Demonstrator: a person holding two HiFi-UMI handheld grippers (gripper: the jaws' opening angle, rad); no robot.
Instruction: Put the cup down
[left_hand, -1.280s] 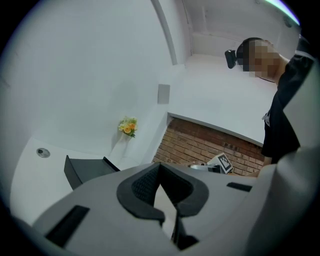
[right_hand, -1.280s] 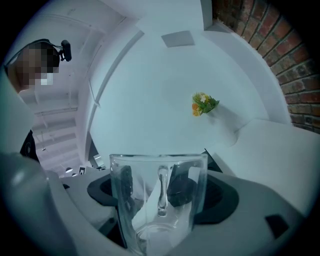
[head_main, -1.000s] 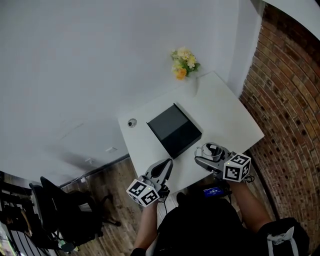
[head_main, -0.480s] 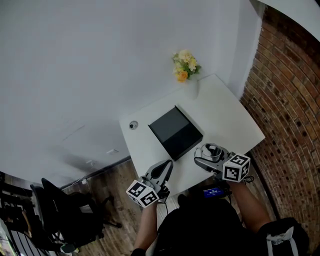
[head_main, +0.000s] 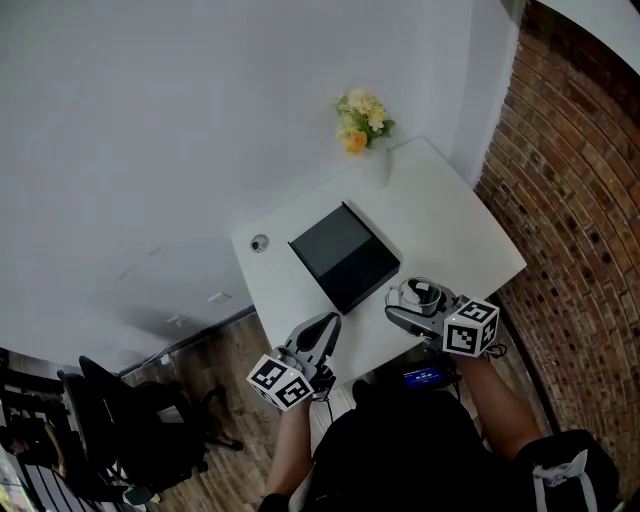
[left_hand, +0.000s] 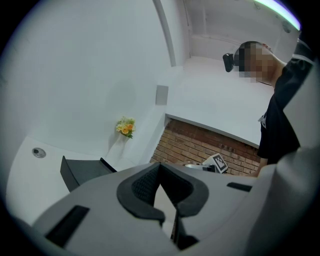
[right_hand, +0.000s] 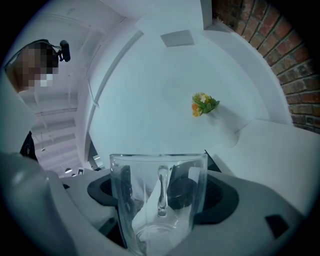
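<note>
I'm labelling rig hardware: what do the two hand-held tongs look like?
Both the left tongs and right tongs have light grey moulded bodies with black textured pads. Each carries a white cube with black square markers. The person wears a dark top.

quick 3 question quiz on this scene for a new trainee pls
1. True or false: the left gripper holds the glass cup.
2. Which lies on the white table? A) black box B) kettle C) laptop
3. Fill in: the wall on the person's right is bare ____.
Key: 1 false; 2 A; 3 brick.
</note>
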